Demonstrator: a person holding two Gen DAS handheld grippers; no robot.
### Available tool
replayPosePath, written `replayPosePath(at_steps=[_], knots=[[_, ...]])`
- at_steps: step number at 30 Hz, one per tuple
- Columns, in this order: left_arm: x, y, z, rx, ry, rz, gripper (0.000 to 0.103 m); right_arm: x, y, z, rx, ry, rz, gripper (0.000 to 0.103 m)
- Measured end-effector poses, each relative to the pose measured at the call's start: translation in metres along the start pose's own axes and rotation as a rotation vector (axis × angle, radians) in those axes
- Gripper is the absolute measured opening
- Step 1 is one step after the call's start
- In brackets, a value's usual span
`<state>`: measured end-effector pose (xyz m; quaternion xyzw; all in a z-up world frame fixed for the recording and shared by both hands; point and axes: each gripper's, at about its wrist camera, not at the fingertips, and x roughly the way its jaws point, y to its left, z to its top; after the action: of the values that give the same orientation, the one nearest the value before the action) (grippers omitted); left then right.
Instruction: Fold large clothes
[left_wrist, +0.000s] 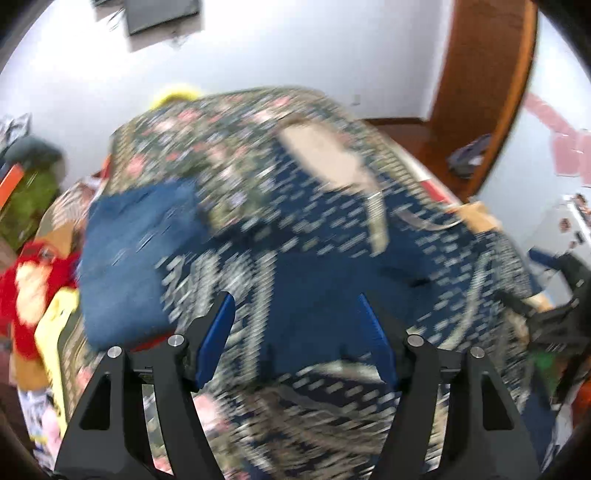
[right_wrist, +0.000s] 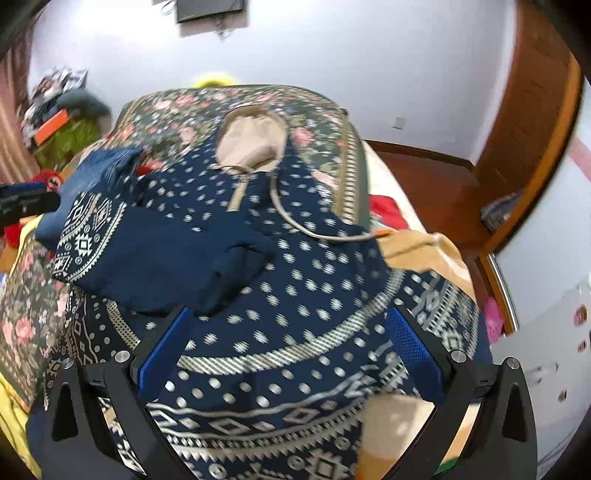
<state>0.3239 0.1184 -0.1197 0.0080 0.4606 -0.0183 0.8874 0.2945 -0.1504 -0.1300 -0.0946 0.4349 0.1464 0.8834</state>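
Note:
A large navy garment (right_wrist: 295, 280) with white dots and geometric bands lies spread on a floral bedspread (right_wrist: 325, 122). Its neck opening, lined in beige (right_wrist: 251, 136), points away from me. One patterned sleeve (right_wrist: 159, 254) is folded in across the chest. My right gripper (right_wrist: 288, 328) hovers open over the lower part of the garment, with nothing pinched between its blue pads (right_wrist: 410, 347). The left wrist view is blurred. In it my left gripper (left_wrist: 295, 301) is open above the navy garment (left_wrist: 314, 258), and its pads (left_wrist: 218, 336) are apart and hold nothing.
A plain blue folded cloth (left_wrist: 136, 251) lies at the garment's left, next to a red plush toy (left_wrist: 26, 280). Tan fabric (right_wrist: 417, 243) sits at the right edge of the bed. Beyond it are a wooden floor and a door frame (right_wrist: 532, 122). Clutter (right_wrist: 66, 122) stands at the back left.

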Motion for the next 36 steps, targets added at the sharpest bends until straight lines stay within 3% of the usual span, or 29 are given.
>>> replayPosePath(at_steps=[5,13,16,22,24,25,27,31,36], knots=[[0.021,0.055,-0.046,-0.097,0.082,0.054,0.067,0.027,0.025,0.013,-0.069,0.031,0.011,0.102],[0.069,0.089,-0.102,-0.164,0.212,0.053,0.067,0.076,0.052,0.022,-0.136,0.093,-0.024,0.097],[0.087,0.091,-0.106,-0.181,0.23,0.037,0.067,0.091,0.055,0.025,-0.141,0.117,-0.046,0.089],[0.123,0.099,-0.103,-0.253,0.245,0.018,0.067,0.122,0.057,0.025,-0.138,0.167,-0.049,0.059],[0.129,0.104,-0.1,-0.283,0.229,0.022,0.067,0.129,0.058,0.024,-0.125,0.183,0.007,0.036],[0.129,0.107,-0.098,-0.296,0.217,0.028,0.068,0.129,0.058,0.024,-0.115,0.169,0.01,0.035],[0.129,0.113,-0.095,-0.317,0.196,0.048,0.067,0.126,0.056,0.027,-0.101,0.155,-0.003,0.021],[0.127,0.126,-0.088,-0.345,0.17,0.073,0.067,0.114,0.041,0.031,-0.033,0.127,0.024,0.018],[0.118,0.138,-0.09,-0.358,0.15,0.11,0.067,0.072,0.012,0.041,0.053,0.026,0.026,0.018]])
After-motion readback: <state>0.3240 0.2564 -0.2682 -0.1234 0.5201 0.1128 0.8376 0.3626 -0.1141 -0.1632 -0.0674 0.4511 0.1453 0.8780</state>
